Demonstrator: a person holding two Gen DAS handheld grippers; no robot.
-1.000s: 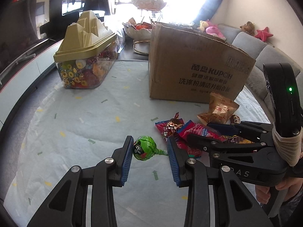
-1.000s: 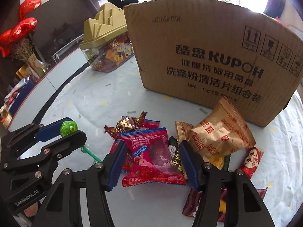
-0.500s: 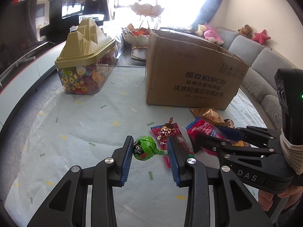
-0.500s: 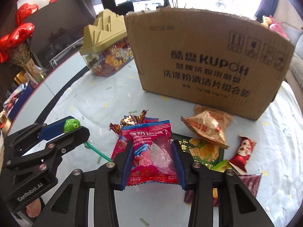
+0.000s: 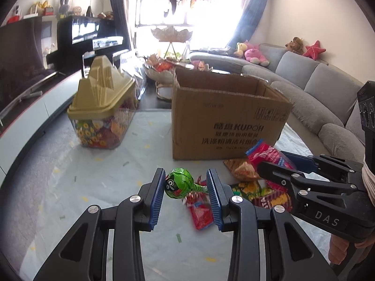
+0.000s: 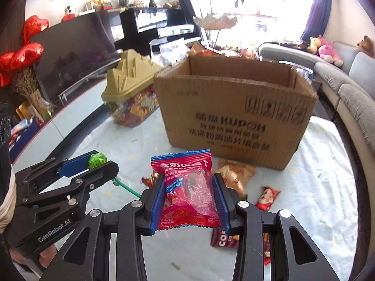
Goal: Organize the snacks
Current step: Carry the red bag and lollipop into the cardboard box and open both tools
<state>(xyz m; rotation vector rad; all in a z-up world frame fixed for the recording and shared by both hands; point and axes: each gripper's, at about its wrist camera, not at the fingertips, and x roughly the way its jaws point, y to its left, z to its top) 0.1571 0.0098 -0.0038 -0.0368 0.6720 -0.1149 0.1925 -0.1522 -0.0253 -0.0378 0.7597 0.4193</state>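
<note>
Red hawthorn packet lifted off table, clamped in right hand-held gripper, left hand-held gripper clamping green lollipop

Two wrist views, looking forward and down along their own fingers.
Both sit close above the table and share the cardboard box beyond the fingers.

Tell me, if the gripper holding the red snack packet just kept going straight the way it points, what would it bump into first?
Most likely the front wall of the cardboard box, which stands right ahead of the right gripper and its red packet. Depth is hard to judge; pointing downward, it might meet the loose snacks first.
</note>
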